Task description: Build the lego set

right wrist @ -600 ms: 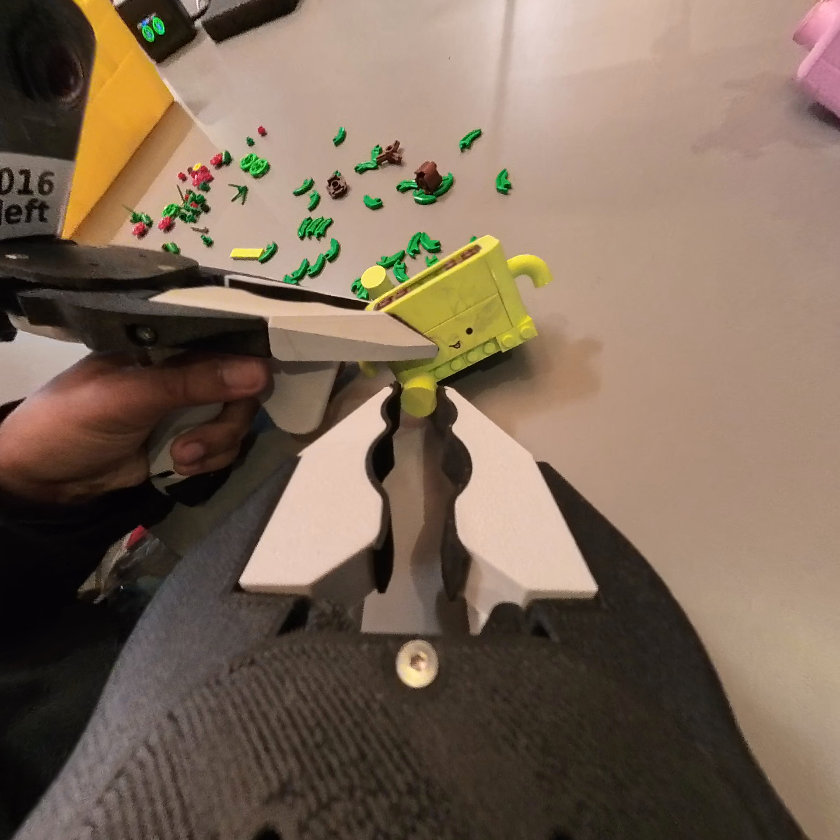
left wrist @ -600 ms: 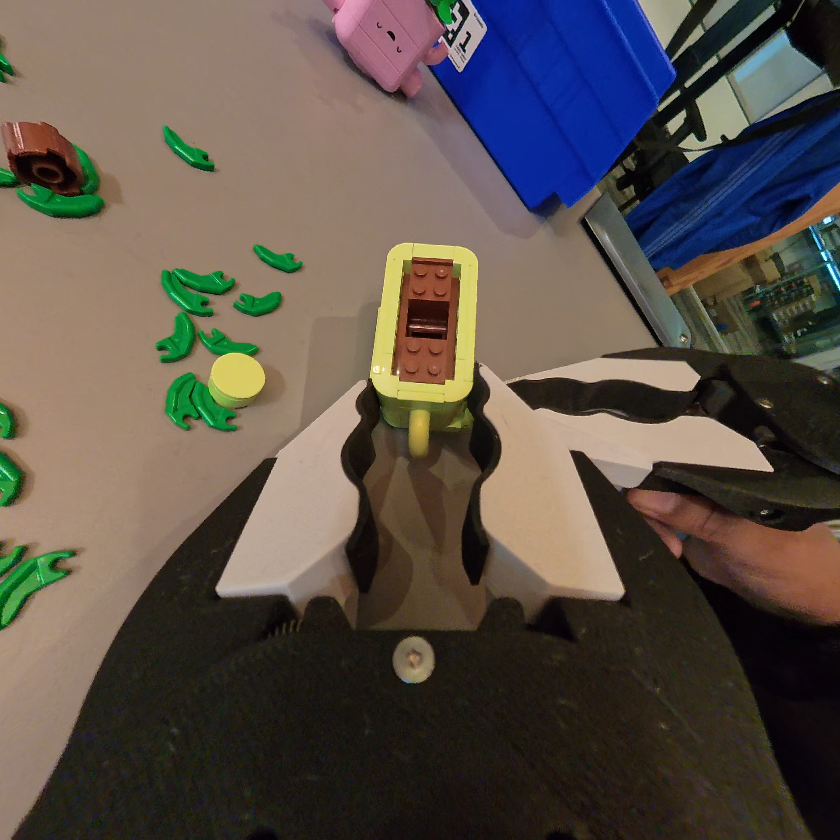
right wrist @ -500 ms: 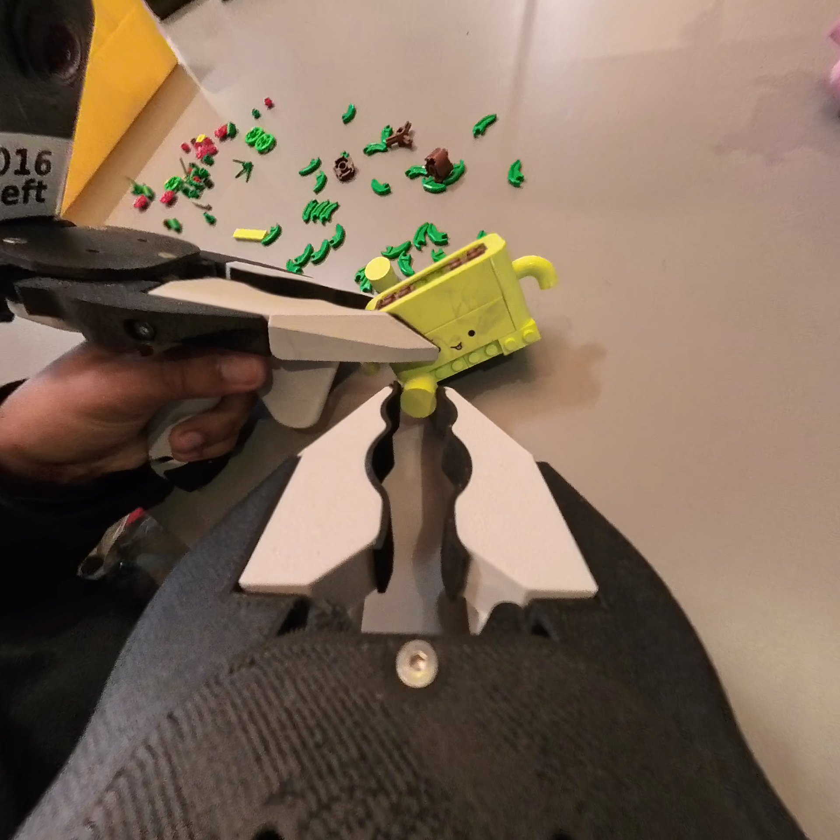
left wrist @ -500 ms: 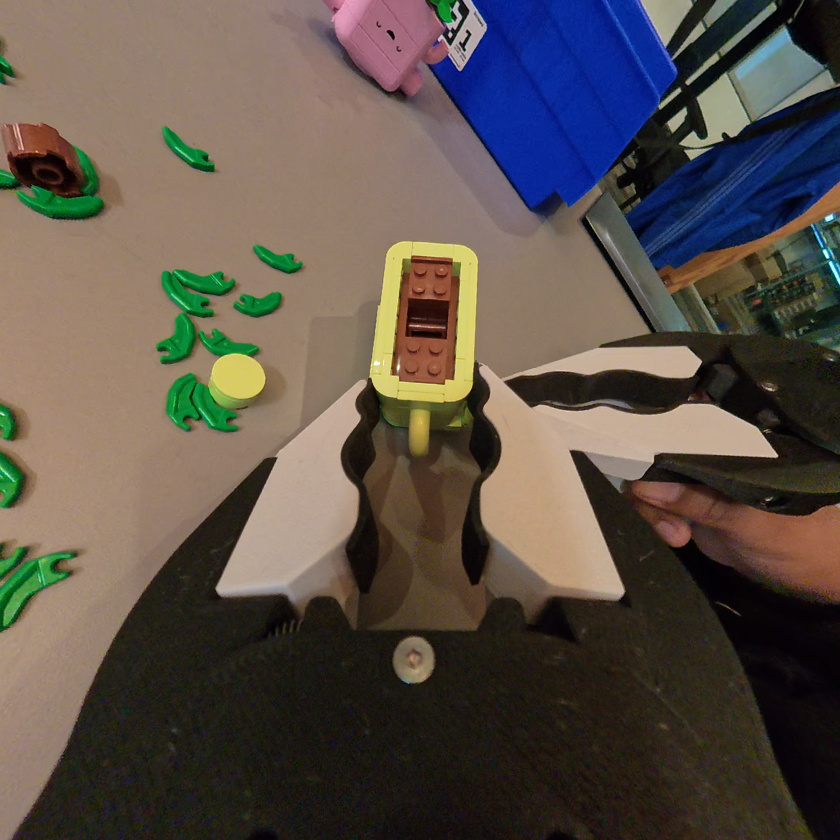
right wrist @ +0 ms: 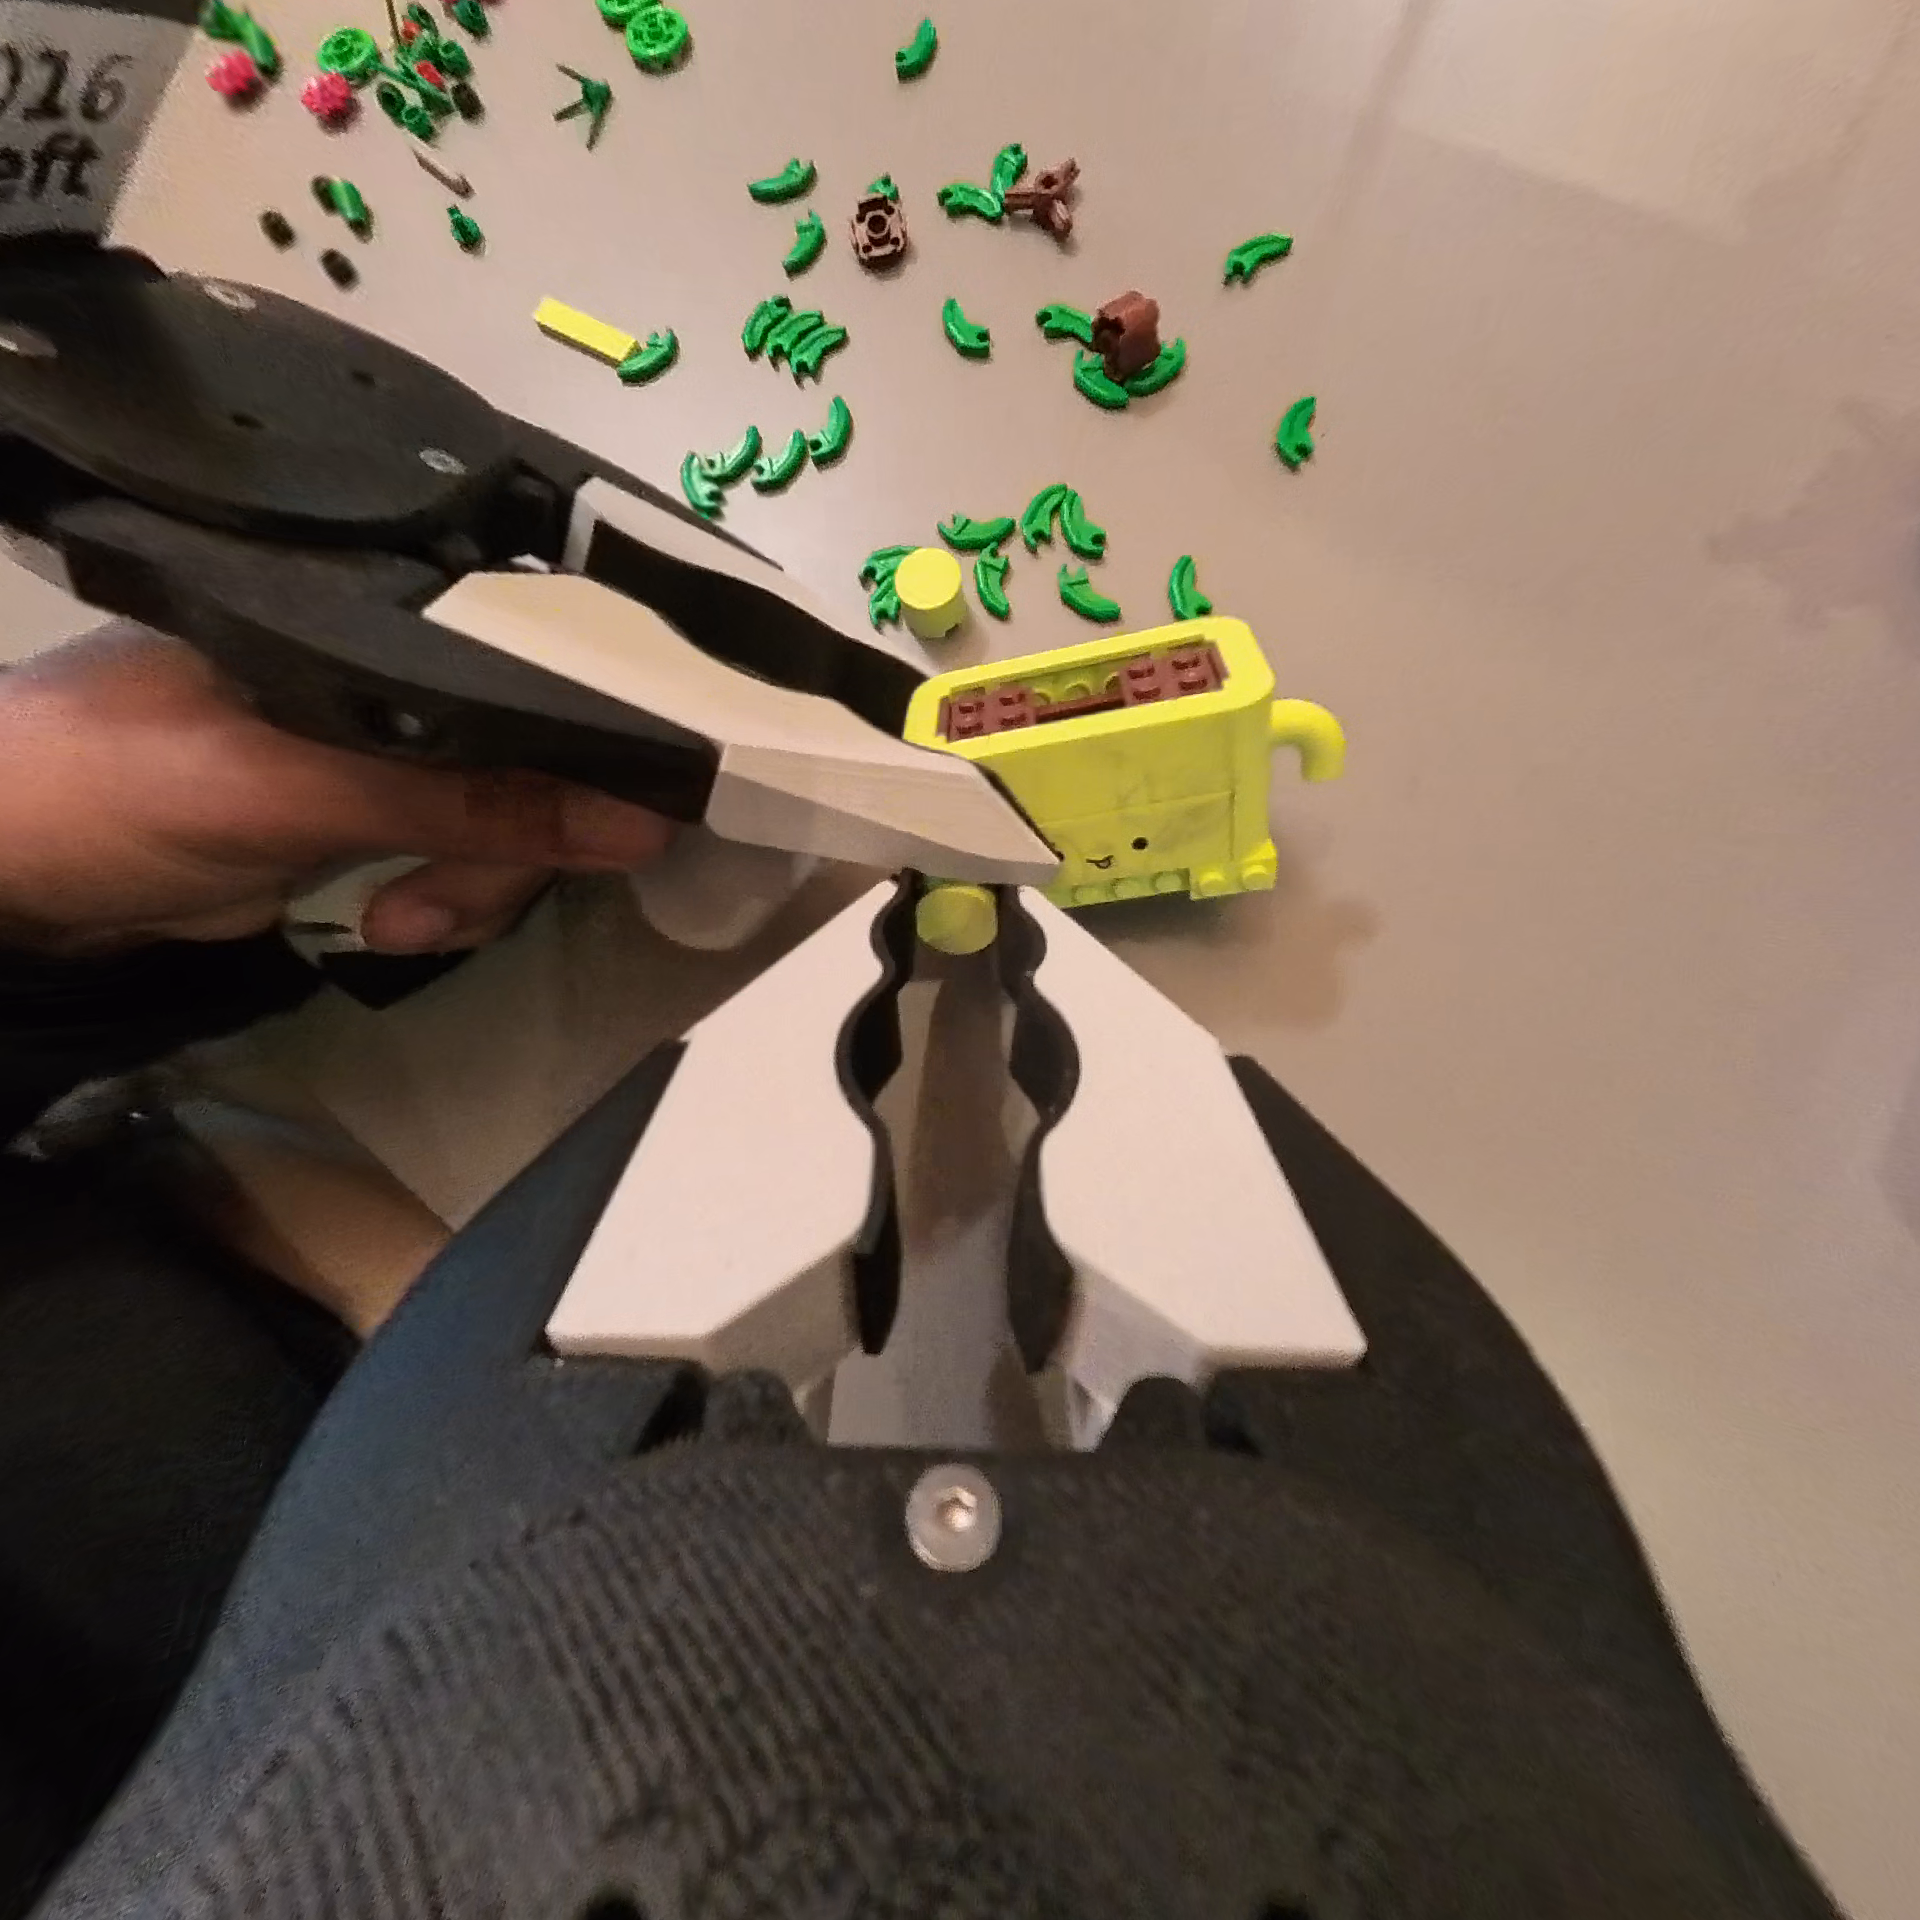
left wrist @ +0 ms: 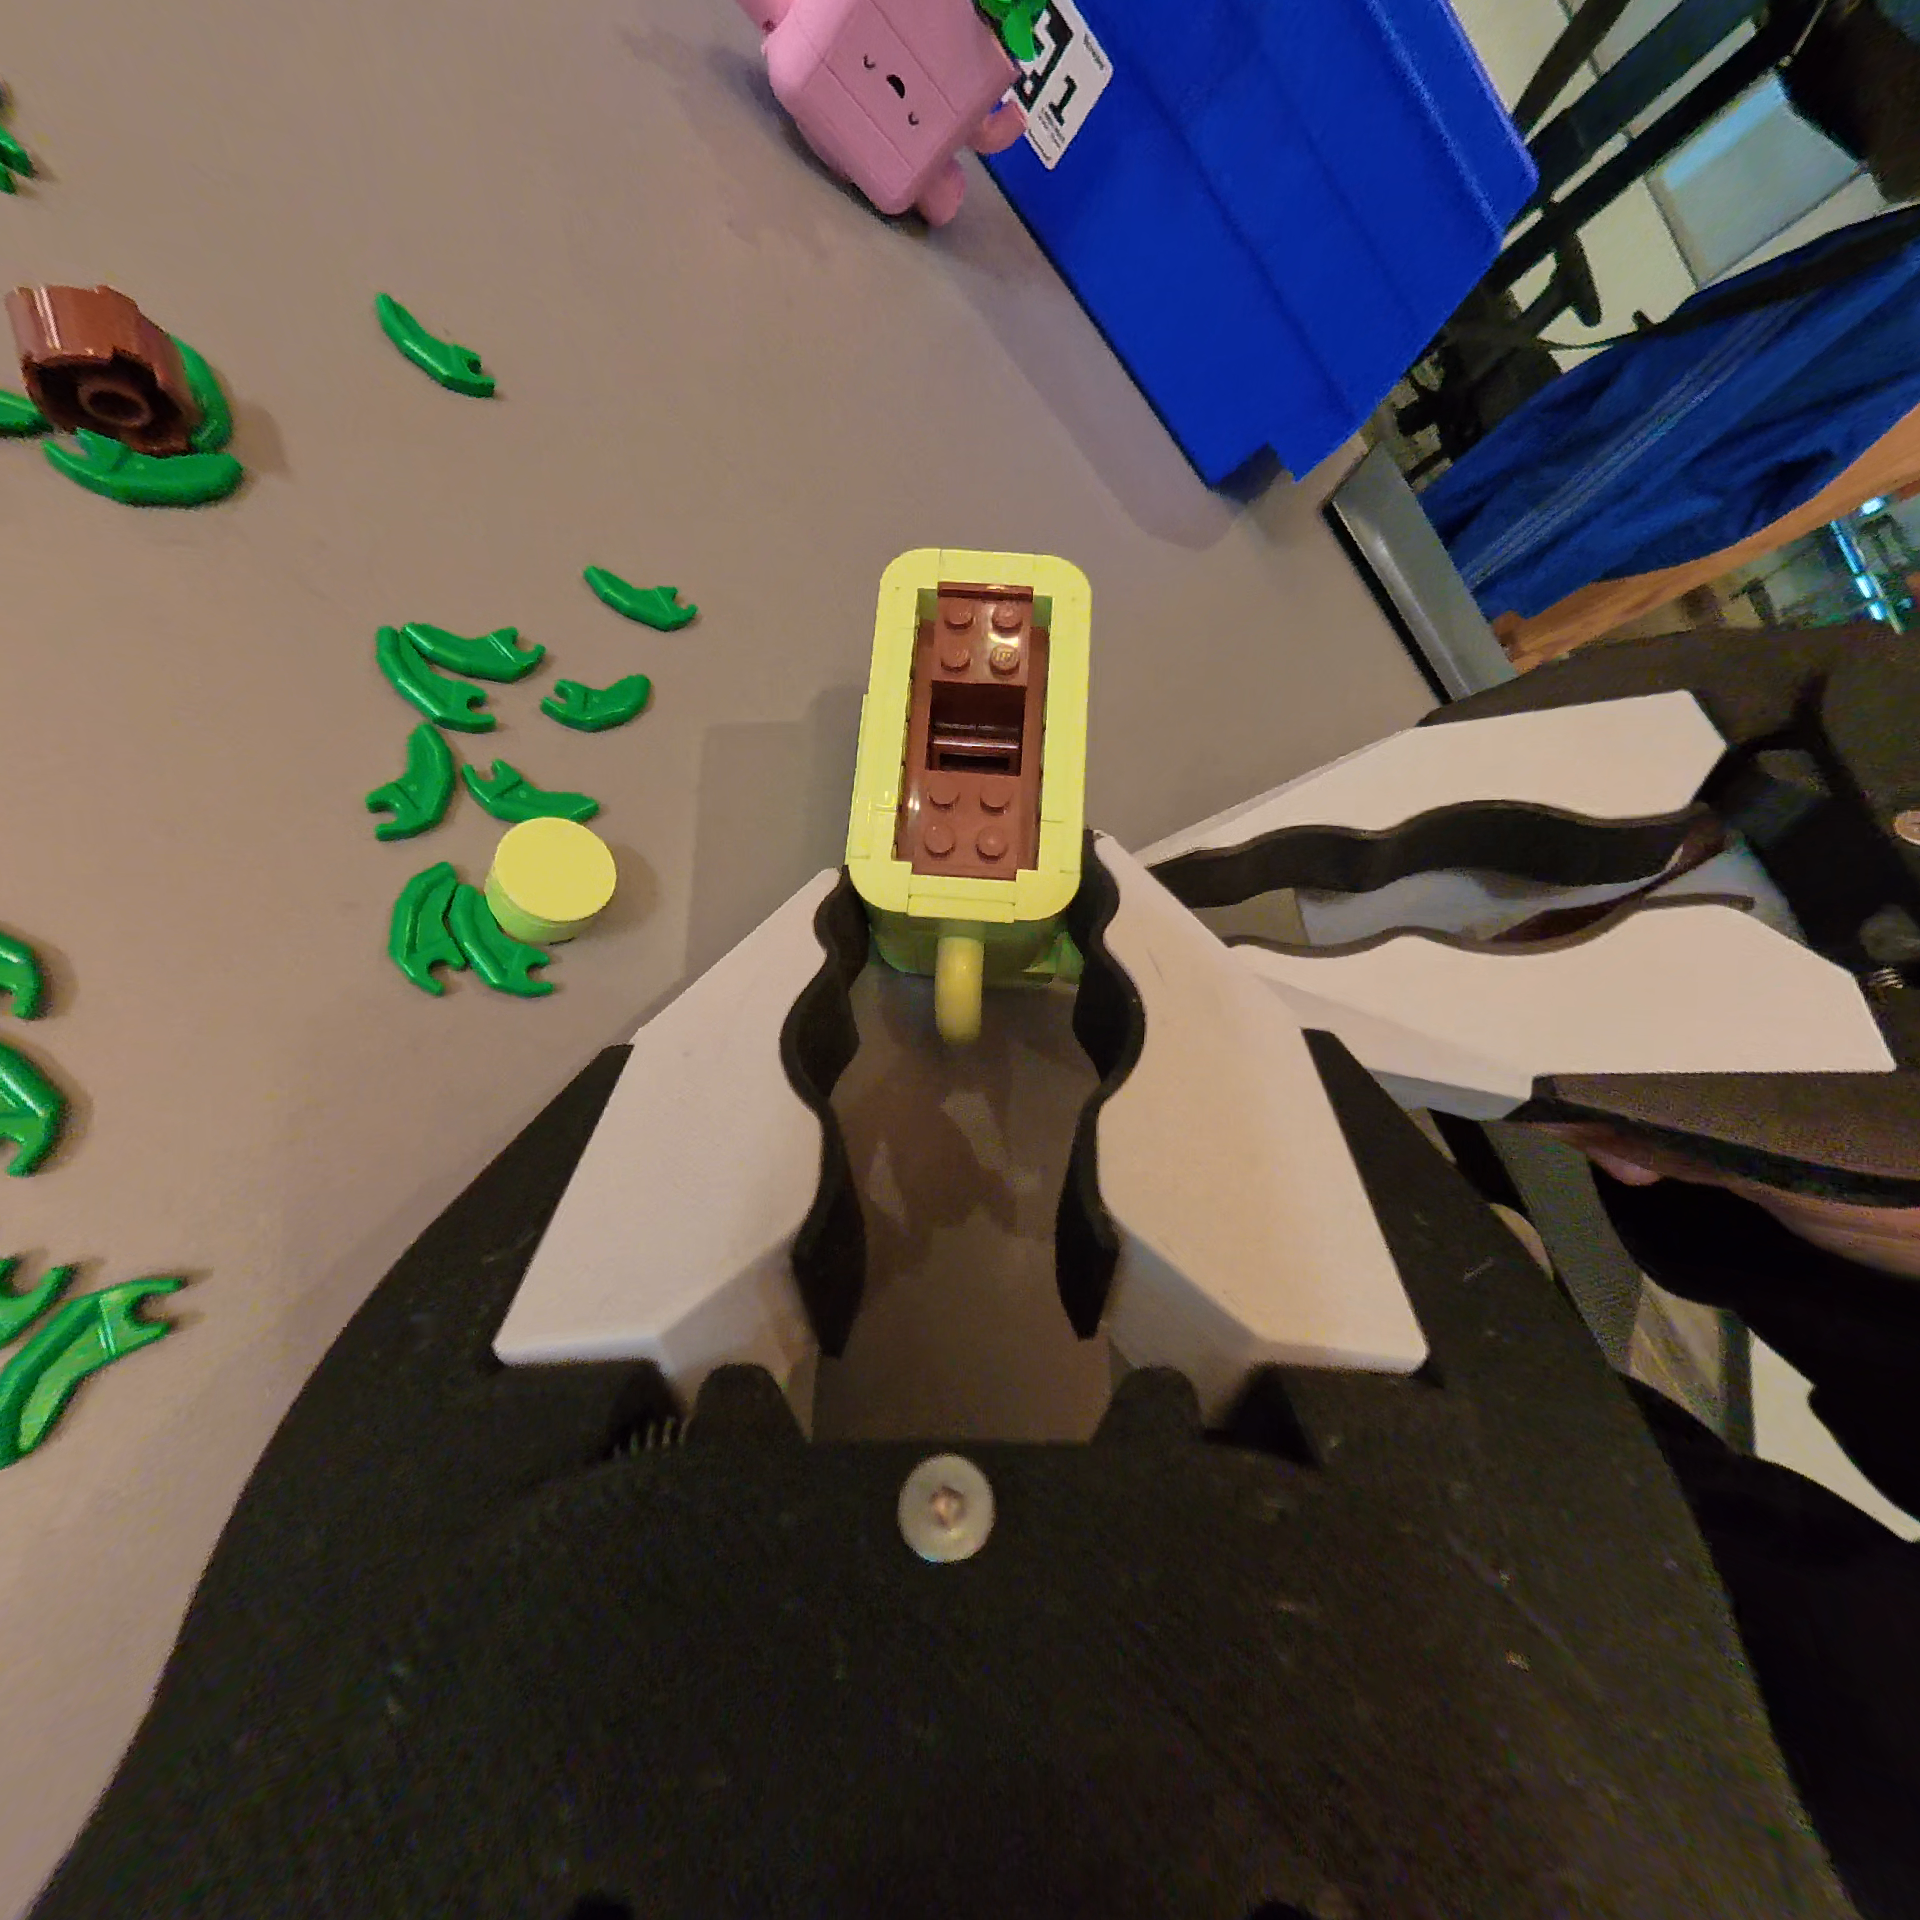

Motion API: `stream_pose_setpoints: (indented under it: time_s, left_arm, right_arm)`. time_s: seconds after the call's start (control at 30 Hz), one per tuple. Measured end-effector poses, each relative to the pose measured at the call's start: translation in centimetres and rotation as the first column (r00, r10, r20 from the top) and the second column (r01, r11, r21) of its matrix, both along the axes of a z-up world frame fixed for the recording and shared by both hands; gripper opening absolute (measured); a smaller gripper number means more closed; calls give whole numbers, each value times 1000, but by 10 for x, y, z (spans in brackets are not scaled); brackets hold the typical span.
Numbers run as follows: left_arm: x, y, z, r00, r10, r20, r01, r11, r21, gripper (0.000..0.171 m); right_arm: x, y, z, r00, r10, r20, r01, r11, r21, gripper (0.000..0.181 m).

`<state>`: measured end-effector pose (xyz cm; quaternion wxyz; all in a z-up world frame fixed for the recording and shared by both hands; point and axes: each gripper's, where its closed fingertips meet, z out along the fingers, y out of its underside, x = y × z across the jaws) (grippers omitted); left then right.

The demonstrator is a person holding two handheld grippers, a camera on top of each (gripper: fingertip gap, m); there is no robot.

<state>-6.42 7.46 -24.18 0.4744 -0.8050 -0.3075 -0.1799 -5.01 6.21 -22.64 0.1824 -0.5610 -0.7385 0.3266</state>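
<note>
Grey tabletop point(left wrist: 644, 312), blue bin point(left wrist: 1247, 239) and pink block figure point(left wrist: 883, 94) at the far edge; green leaf pieces point(left wrist: 457, 675) scattered left, with a brown stump piece point(left wrist: 99, 369) and a loose lime round piece point(left wrist: 551, 878).

Lime planter build point(left wrist: 971, 769) sits on the table, brown studded plates recessed in its open top. Left gripper point(left wrist: 971, 914) has its jaws partly closed around the near end of the planter body, pads touching both side walls. Likely bracing it so a part can be pressed on without the build sliding.

Right gripper point(right wrist: 956, 920) comes in low from the side, jaws nearly together on a small lime cylinder point(right wrist: 956, 914), held just below the planter's front corner, probably a leg or arm to be attached.

Room: the two grippers' fingers cross closely at that corner, little clearance. Table edge lies right of the build; open surface beyond the planter's curled handle point(right wrist: 1311, 738).
</note>
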Motion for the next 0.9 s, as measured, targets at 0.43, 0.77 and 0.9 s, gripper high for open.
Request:
stream_pose_setpoints:
  time_s: [0.43,0.77,0.9]
  left_arm:
    - [-3,-6,2,1000,-20,18,20,1000,18,41]
    - [-3,-7,6,998,-24,51,20,998,65,40]
    - [-5,-7,14,997,-13,75,3,992,126,40]
  right_arm:
    - [22,27,-15,998,-48,-46,48,999,-3,14]
    - [22,25,-15,995,-21,-95,19,1000,-19,26]
    - [18,33,6,982,5,-187,-4,1000,4,40]
